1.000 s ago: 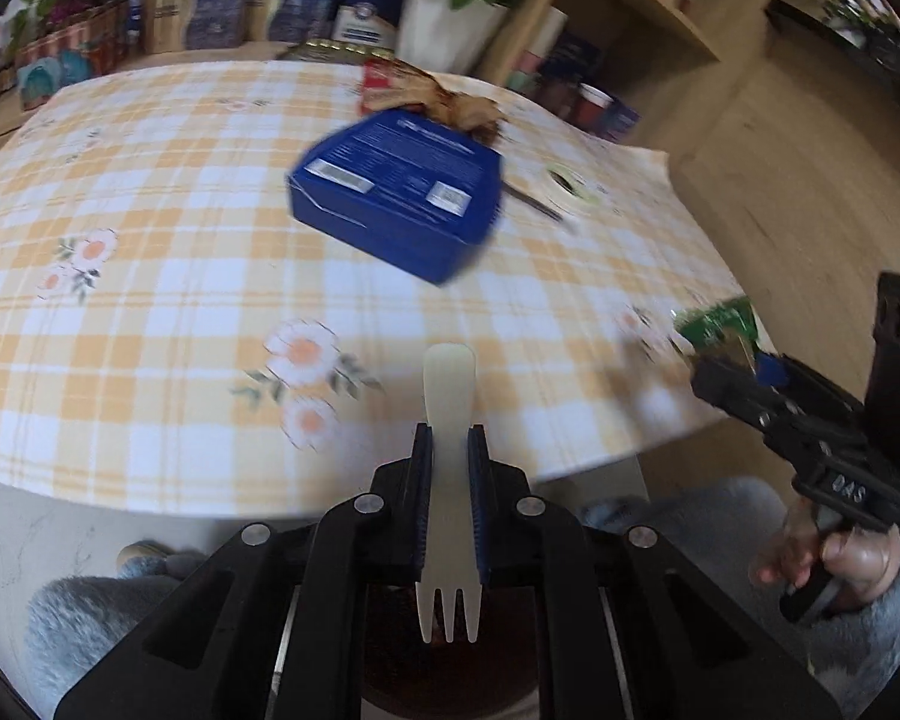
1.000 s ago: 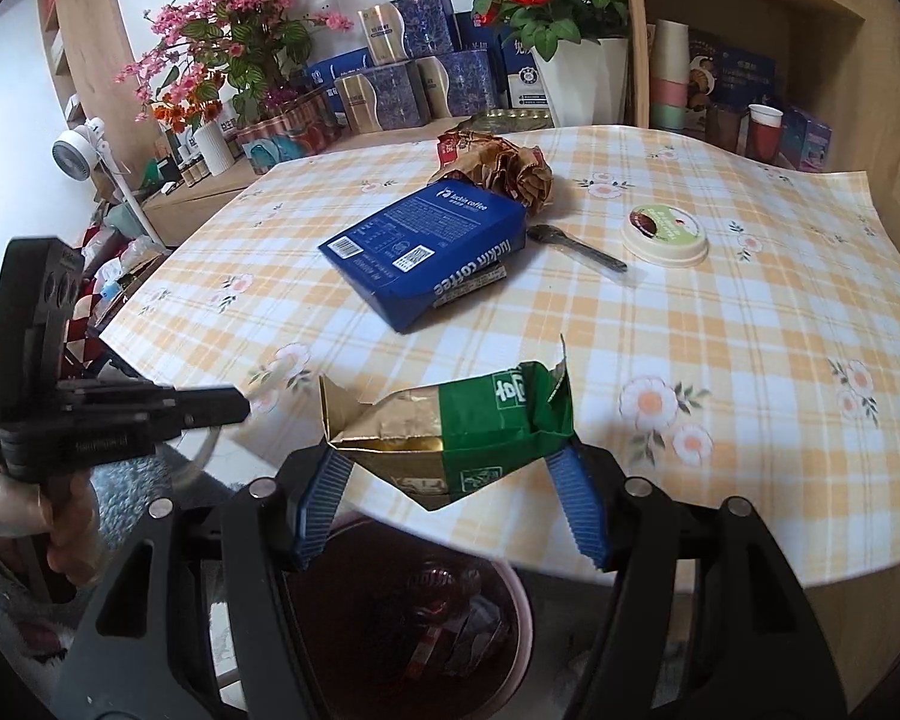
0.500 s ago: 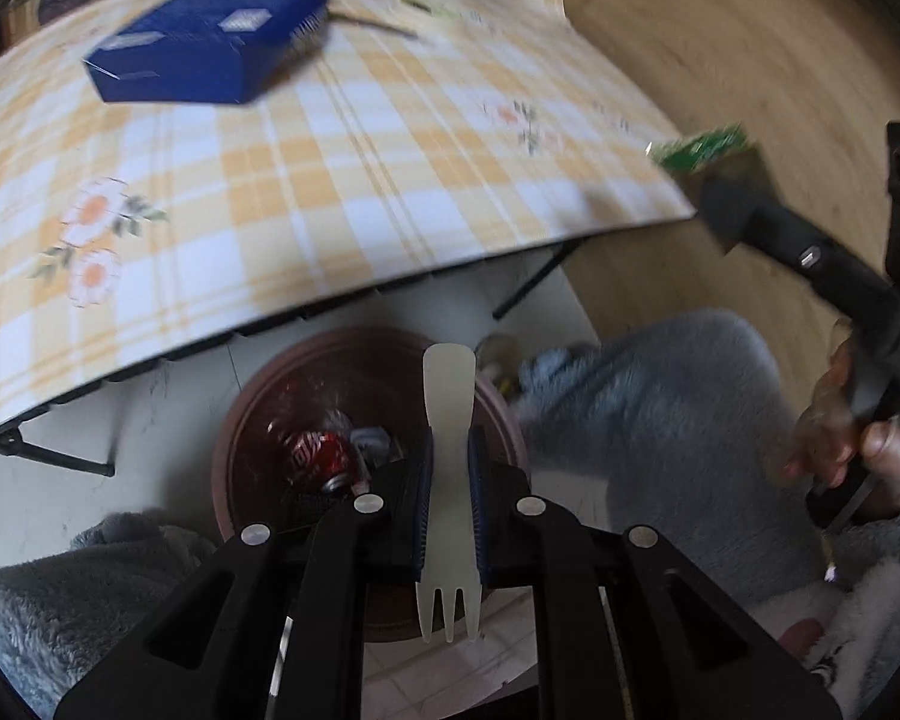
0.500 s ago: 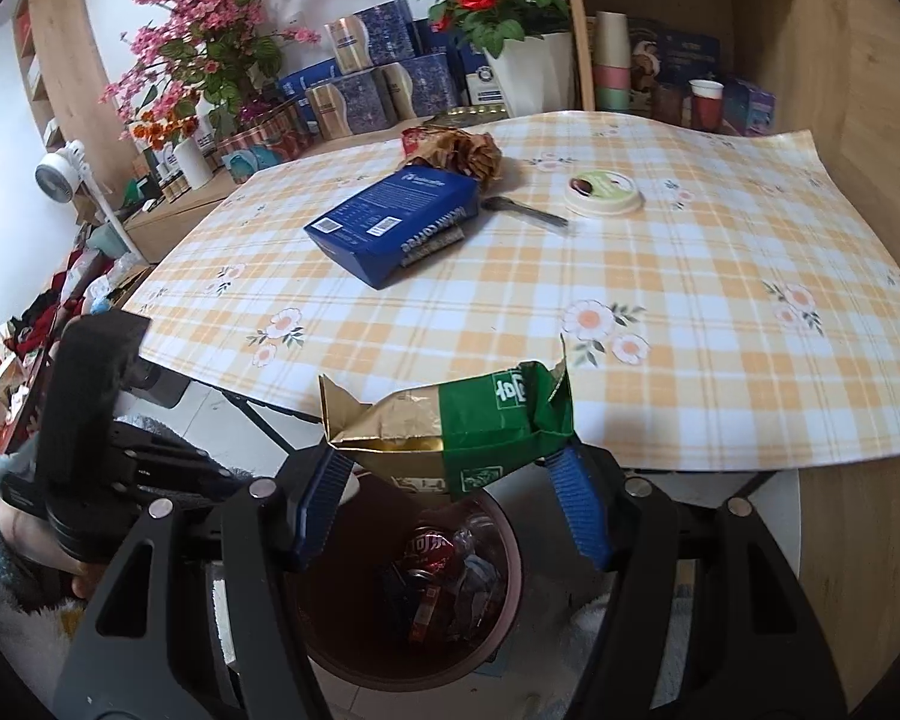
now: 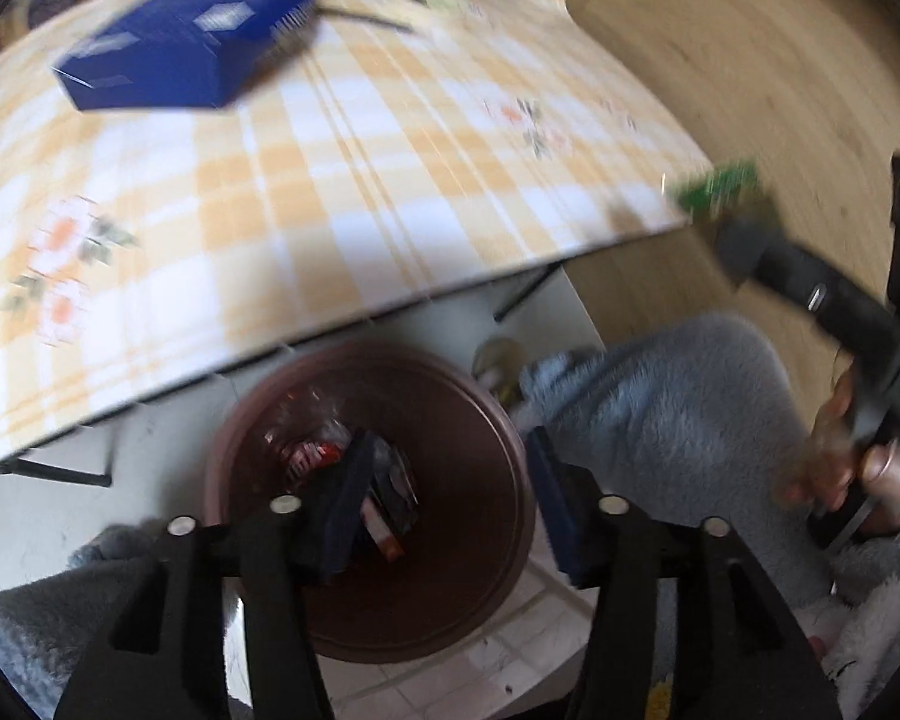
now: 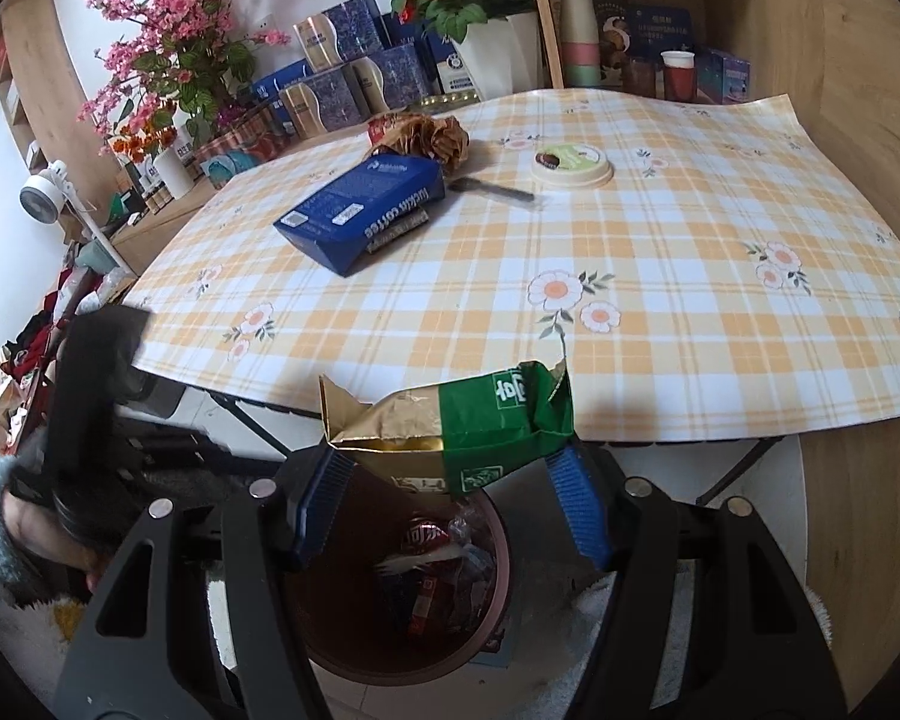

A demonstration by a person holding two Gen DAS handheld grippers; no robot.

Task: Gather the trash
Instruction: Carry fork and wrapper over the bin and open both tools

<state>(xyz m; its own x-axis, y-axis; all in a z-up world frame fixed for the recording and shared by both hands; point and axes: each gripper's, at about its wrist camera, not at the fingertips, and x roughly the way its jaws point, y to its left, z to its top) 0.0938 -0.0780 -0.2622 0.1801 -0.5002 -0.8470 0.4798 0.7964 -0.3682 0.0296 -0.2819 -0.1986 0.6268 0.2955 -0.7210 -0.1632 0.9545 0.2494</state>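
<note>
Now both grippers hang over the brown bin (image 6: 498, 594) below the table's near edge.
Left gripper (image 5: 444, 516) is opening, nothing between its jaws; right gripper (image 6: 447, 498) stays clamped across the green-and-gold foil packet (image 6: 450, 426), seemingly light, crinkly, slippery, so best pinched across its flattened middle.

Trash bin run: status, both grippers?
Left gripper opening over the trash bin, nothing between fingers. Right gripper shut on green-gold wrapper, above bin. Nothing in the way.
</note>
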